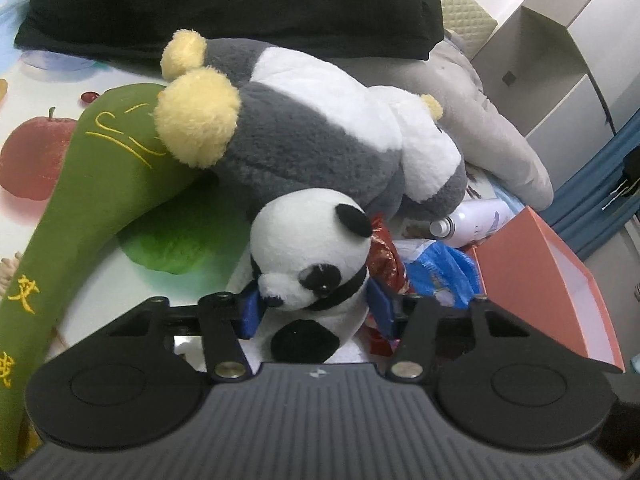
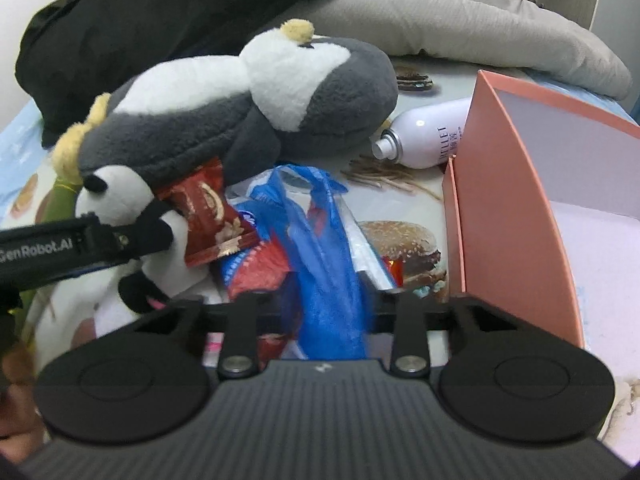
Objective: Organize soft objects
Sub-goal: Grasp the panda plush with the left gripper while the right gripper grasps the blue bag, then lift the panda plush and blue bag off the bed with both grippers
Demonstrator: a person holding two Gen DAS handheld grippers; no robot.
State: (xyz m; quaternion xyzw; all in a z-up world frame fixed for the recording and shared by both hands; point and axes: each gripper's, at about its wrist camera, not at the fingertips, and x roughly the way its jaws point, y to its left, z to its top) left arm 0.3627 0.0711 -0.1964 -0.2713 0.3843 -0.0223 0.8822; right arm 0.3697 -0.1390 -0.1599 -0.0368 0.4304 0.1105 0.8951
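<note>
Panda plush (image 1: 308, 256) upright, face left, clamped in left jaws; right jaws pinch blue bag (image 2: 328, 264) (lengthwise away).

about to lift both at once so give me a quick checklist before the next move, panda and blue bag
1. Left gripper around the panda plush: ok, blue pads sit at both sides of its neck.
2. Left pads actually pressing: cannot tell.
3. Right gripper on the blue plastic bag: ok, bag bunched between the fingers.
4. Red snack packet free of the panda: not ok, it leans on it.
5. Pink box open: ok.
</note>
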